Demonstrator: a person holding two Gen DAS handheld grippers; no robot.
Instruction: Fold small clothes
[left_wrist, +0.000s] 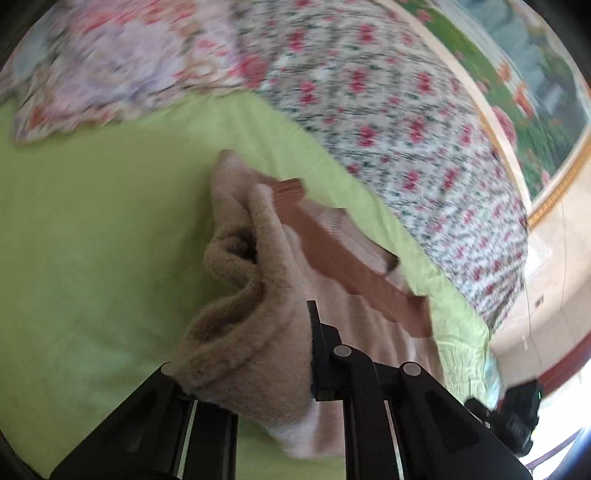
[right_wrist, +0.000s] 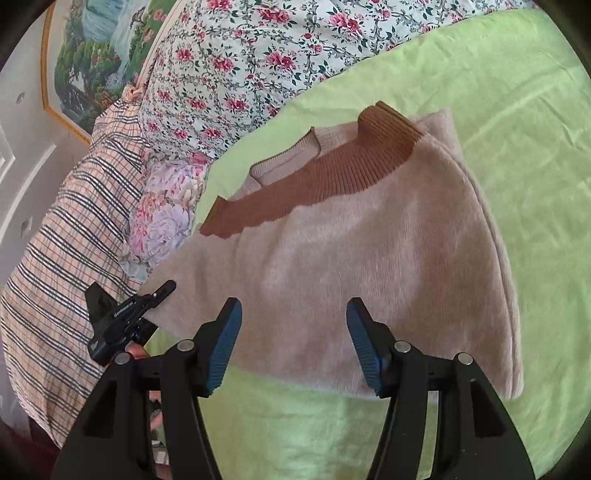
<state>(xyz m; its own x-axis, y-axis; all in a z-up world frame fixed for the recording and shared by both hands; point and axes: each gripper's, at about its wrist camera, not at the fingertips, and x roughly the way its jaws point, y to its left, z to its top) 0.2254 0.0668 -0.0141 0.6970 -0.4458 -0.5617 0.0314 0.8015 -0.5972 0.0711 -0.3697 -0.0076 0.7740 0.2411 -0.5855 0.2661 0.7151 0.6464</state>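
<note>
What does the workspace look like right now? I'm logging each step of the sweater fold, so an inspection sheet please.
Surface: lime-green sheet, wrinkled.
Job's things: beige sweater with brown ribbed collar, lying partly folded on the sheet.
Clutter: floral quilt, plaid fabric, pastel flowered cloth along the sheet's edge.
Grippers: left gripper shut on a bunched edge of the sweater; right gripper open, hovering over the sweater's near hem, nothing between its pads.
Cables: nothing seen.
Surroundings: framed landscape painting on a pale wall.
</note>
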